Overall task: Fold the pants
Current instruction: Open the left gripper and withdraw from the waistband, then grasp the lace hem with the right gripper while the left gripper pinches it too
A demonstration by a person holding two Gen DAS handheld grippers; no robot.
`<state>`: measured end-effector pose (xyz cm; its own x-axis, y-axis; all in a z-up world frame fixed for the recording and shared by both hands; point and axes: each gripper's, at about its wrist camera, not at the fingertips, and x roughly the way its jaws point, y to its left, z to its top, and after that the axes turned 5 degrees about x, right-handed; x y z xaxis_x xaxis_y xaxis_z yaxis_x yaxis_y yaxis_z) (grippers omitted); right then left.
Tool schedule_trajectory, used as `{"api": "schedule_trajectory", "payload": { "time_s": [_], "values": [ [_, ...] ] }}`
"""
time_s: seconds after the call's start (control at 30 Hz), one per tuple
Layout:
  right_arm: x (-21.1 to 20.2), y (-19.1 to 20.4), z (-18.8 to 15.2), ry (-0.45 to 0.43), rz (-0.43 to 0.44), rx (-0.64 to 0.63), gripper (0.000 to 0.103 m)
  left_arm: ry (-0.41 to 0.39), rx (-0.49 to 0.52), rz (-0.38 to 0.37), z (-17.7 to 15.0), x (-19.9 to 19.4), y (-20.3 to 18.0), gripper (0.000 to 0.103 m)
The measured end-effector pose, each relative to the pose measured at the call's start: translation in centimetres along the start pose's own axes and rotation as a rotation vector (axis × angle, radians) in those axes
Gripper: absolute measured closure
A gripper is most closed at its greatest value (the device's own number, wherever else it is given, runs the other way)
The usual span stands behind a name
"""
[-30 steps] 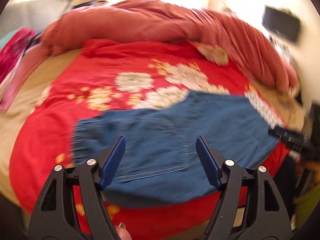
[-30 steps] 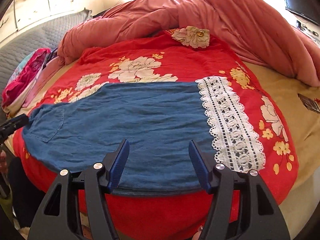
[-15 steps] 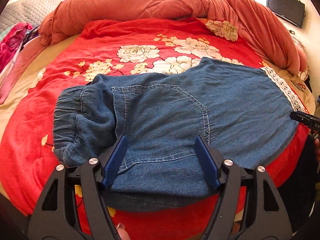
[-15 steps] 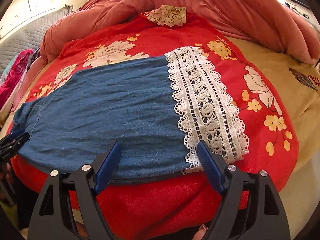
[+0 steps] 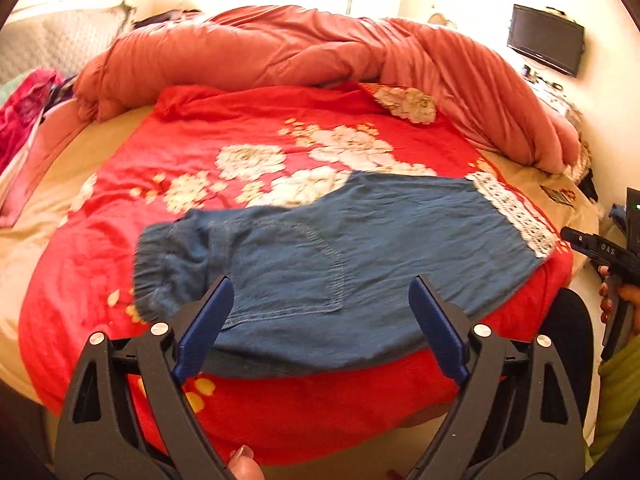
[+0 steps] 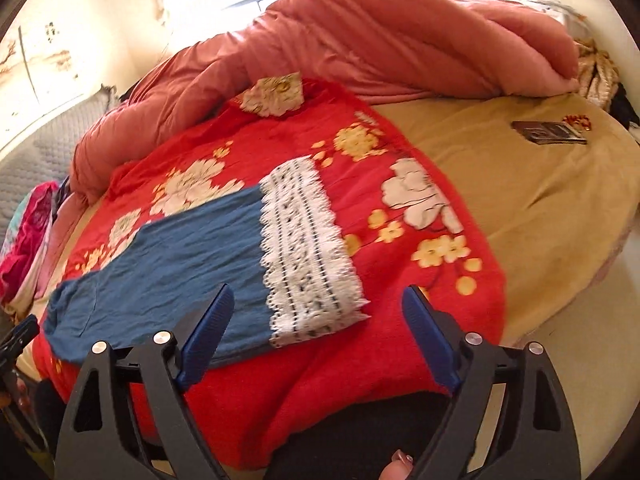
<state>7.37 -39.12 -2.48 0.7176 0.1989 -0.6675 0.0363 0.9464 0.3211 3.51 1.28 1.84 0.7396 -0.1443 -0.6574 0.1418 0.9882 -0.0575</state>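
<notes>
The blue denim pants [image 5: 360, 264] lie flat across a red flowered blanket [image 5: 248, 136] on the bed, already doubled so one leg lies on the other, with the gathered elastic waistband [image 5: 160, 264] at the left end in the left wrist view and a stitched pocket [image 5: 304, 272] facing up. The leg end carries a broad white lace hem [image 6: 308, 252], which in the right wrist view lies flat on the blanket at the right end of the garment. The left gripper [image 5: 320, 312] hovers over the near edge of the pants by the pocket, its blue pads [image 5: 204, 324] spread wide and opening further, and the fabric under them lies undisturbed; nothing is pinched. The right gripper [image 6: 316, 324] hangs over the near corner of the lace hem, its jaws likewise wide and opening, with the hem corner seen between them but not gripped, though motion blur makes the exact gap to the cloth hard to judge. A bunched salmon comforter [image 6: 360, 48] is heaped along the far side of the bed, a tan sheet [image 6: 540, 200] shows to the right of the blanket with a dark booklet [image 6: 548, 132] on it, and a dark screen [image 5: 546, 40] hangs on the wall.
</notes>
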Motion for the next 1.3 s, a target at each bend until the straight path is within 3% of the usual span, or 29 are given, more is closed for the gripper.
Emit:
{"api": "schedule_trajectory", "payload": {
  "time_s": [0.27,0.43,0.83,0.97,1.3],
  "values": [
    [-2.0,-2.2,0.6,-0.088,-0.032,0.054,0.01,-0.006,0.1,-0.034,2.0,1.2,-4.7,0.01],
    [-2.5,-2.7,0.7,-0.109,-0.047,0.054,0.009,0.006,0.173,-0.046,3.3,2.6,-7.6,0.01],
    [-0.3,-0.8,0.0,-0.057,0.007,0.014,0.007,0.04,0.287,-0.1,8.7,7.5,-13.2,0.01],
    [0.6,-0.5,-0.2,-0.04,0.028,0.015,0.007,0.114,0.316,-0.108,10.5,10.2,-14.4,0.01],
    [1.8,-0.9,0.3,-0.018,0.078,0.067,0.007,0.196,0.344,-0.207,13.9,16.4,-17.6,0.01]
  ]
}}
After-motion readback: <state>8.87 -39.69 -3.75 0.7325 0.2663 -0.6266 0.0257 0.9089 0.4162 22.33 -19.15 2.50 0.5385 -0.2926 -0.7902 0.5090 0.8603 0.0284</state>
